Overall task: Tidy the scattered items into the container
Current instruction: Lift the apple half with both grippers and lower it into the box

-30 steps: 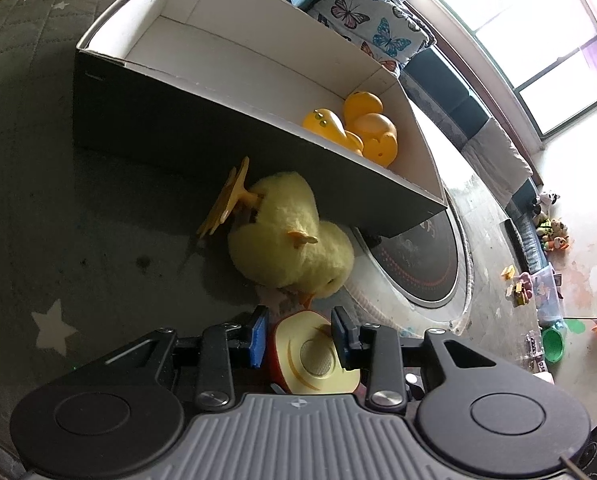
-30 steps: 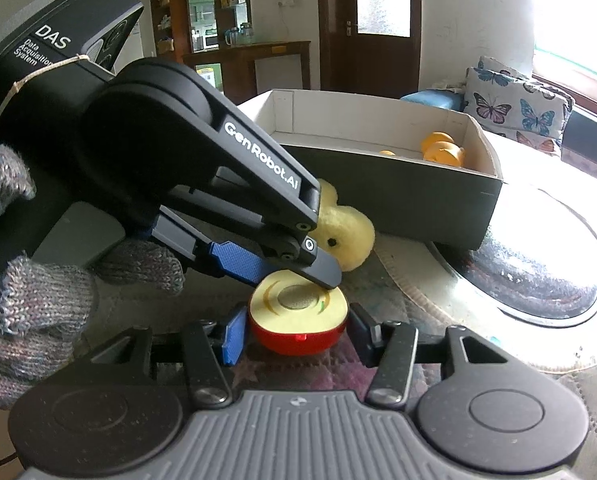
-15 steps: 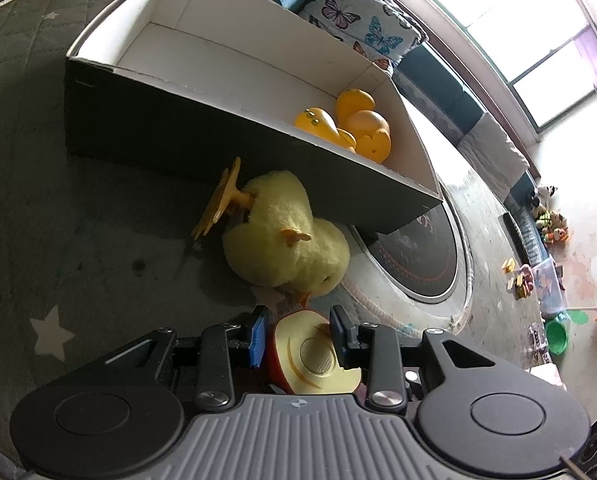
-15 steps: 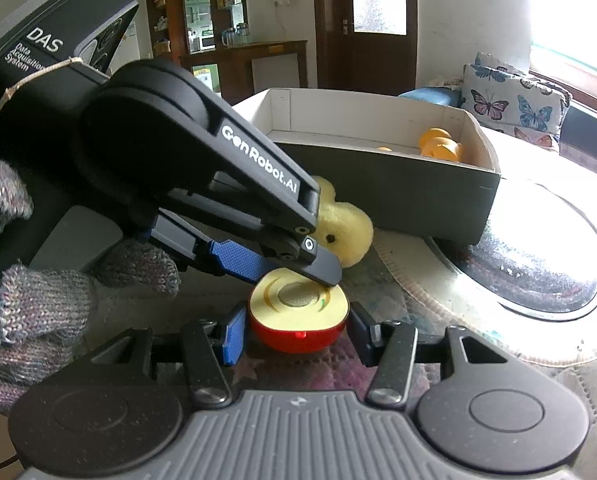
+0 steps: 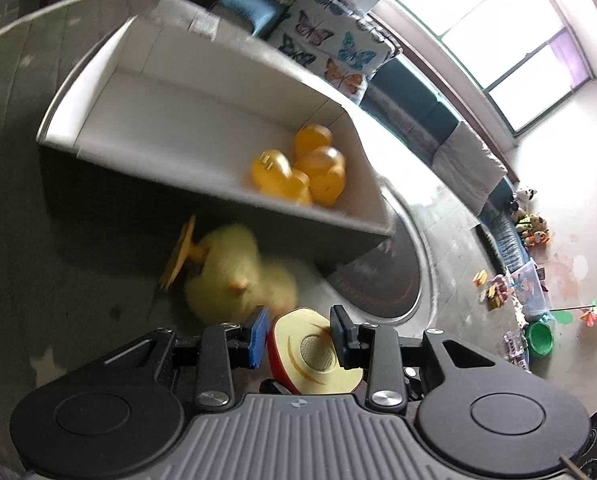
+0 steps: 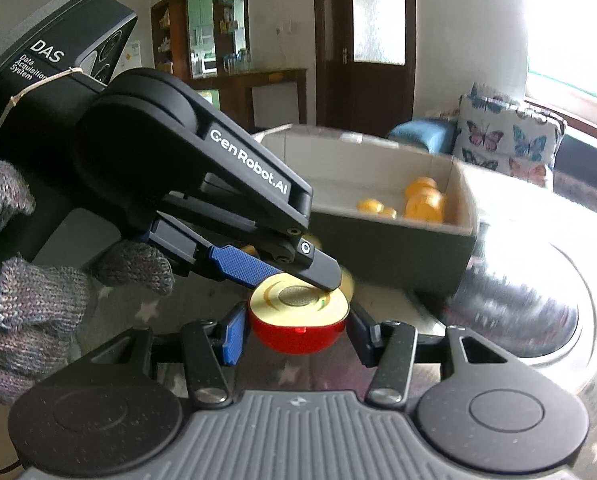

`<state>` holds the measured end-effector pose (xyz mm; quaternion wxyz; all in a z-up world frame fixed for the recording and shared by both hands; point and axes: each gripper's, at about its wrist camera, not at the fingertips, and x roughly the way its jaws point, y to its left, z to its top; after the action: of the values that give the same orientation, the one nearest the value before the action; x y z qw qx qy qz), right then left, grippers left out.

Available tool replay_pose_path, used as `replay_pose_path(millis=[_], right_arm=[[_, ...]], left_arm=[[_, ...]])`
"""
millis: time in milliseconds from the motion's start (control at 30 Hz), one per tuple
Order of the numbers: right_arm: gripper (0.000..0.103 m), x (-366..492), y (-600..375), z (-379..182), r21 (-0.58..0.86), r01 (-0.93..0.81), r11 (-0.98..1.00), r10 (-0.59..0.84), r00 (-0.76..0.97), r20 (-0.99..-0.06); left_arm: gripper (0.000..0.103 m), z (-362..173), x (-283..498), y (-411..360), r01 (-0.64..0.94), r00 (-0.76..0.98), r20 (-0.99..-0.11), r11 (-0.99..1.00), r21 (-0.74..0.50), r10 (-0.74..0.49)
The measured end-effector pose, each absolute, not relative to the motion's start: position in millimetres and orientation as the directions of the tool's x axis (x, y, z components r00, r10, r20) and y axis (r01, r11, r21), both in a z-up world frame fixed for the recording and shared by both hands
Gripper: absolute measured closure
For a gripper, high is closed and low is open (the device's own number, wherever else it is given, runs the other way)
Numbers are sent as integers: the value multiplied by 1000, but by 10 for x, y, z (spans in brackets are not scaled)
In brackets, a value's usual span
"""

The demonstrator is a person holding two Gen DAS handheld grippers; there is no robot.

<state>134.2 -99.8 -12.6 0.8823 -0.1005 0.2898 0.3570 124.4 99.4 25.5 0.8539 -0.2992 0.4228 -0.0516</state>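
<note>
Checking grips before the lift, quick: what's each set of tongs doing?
Left tongs: closed on the apple half.
Right tongs: closed on the same apple half.

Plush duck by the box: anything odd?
Yes: the plush duck lies tipped on its side outside the box, beside its dark wall, feet pointing sideways; the rubber ducks are already inside.

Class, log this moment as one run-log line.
left gripper: on apple half | right gripper: on apple half | box: rubber ducks inside | plush duck: outside, beside box
</note>
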Motion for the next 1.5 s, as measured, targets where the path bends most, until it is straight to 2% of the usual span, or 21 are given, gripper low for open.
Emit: replay_pose_path(millis=[367, 733, 1500], right_arm=[[50, 1884, -817, 147, -20, -679, 734, 568, 629, -531], [50, 2505, -704, 35, -25, -639, 769, 521, 649, -554], [50, 2576, -552, -163, 10, -665, 747, 545, 603, -583]], left_arm=[[66, 580, 1784, 1097, -120, 684, -651, 830, -545, -329], [65, 424, 2433, 1155, -107, 661, -660, 825, -554, -358], [65, 58, 2470, 1490, -215, 637, -706, 809, -547, -309]])
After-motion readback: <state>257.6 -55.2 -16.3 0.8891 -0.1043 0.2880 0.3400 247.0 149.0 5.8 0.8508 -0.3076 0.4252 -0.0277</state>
